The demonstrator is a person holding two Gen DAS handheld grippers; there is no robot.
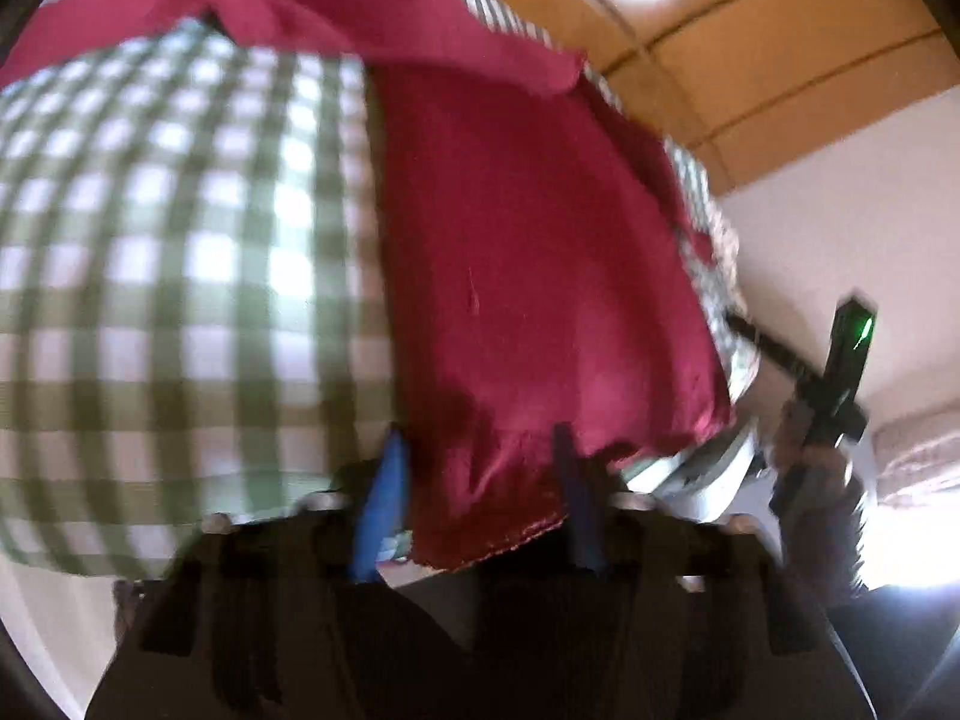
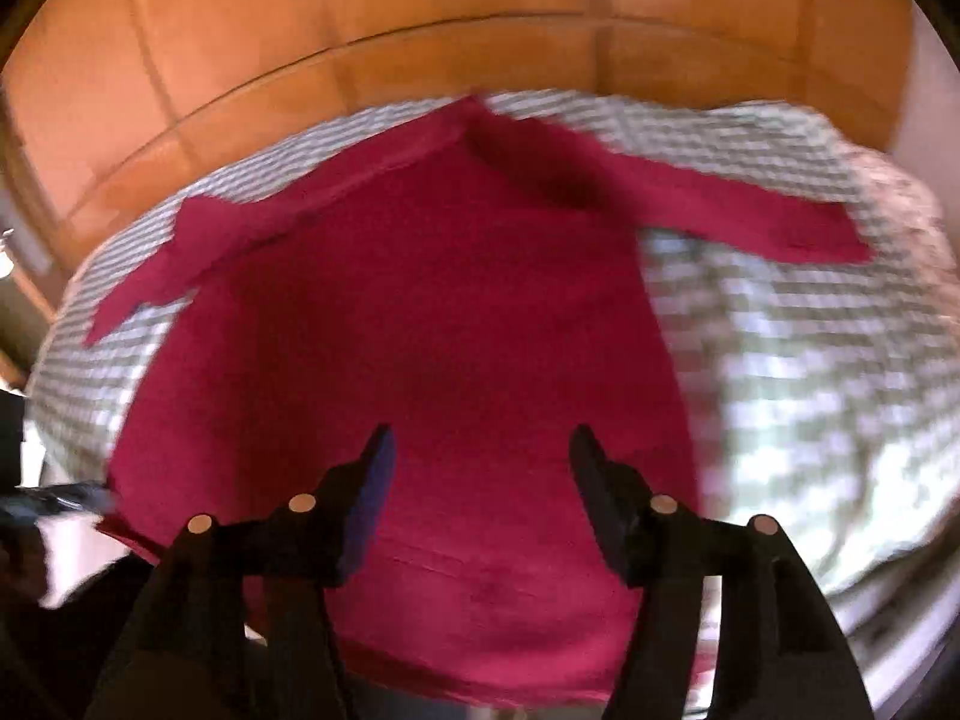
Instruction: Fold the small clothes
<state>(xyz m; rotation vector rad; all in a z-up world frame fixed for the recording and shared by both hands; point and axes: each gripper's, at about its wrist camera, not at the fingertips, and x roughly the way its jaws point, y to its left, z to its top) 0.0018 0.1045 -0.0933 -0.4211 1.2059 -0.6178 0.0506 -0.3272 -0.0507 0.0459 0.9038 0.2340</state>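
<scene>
A dark red long-sleeved garment [image 2: 432,312] lies spread on a green and white checked cloth [image 2: 810,372], sleeves out to both sides. In the left wrist view the garment [image 1: 528,252] runs up the middle and its hem corner lies between the fingers of my left gripper [image 1: 480,456], whose jaws stand apart. My right gripper [image 2: 480,450] is open above the garment's lower part, touching nothing. The right gripper also shows at the right edge of the left wrist view [image 1: 840,372].
The checked cloth [image 1: 180,276] covers a table. An orange wooden panelled wall [image 2: 420,30] stands behind it. A white wall [image 1: 840,228] is to the right. The frames are blurred by motion.
</scene>
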